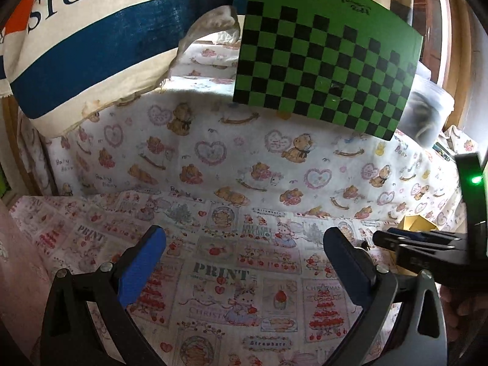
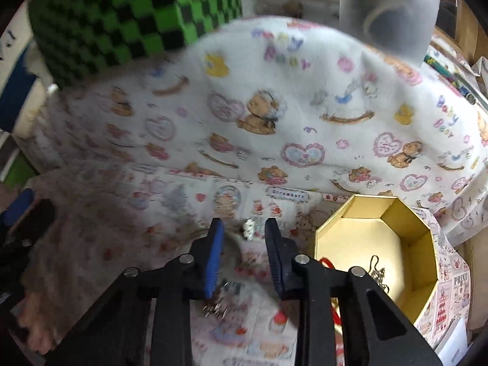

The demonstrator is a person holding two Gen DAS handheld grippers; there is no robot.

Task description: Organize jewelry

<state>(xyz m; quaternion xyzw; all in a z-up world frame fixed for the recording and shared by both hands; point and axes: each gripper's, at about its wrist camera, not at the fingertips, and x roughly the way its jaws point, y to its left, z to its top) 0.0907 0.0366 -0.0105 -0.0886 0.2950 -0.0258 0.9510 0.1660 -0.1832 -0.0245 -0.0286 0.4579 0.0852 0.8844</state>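
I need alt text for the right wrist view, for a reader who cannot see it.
The right gripper hangs open over a printed cloth, with a small white trinket lying just beyond its fingertips. To the right stands an open gold box holding a chain.

Your left wrist view is sharp, with soft, even daylight and no harsh glare. A broad soft shadow lies on the bear-print cloth [image 1: 244,140] under the green checkerboard [image 1: 323,61]. A small green indicator light [image 1: 475,179] glows bright at the right edge. Your right wrist view is smeared by motion blur: the checkerboard [image 2: 128,21] and the cloth's left side are streaked, while the gold box [image 2: 421,228] stays fairly crisp. Both views bend strongly at the edges and darken to black in the corners.
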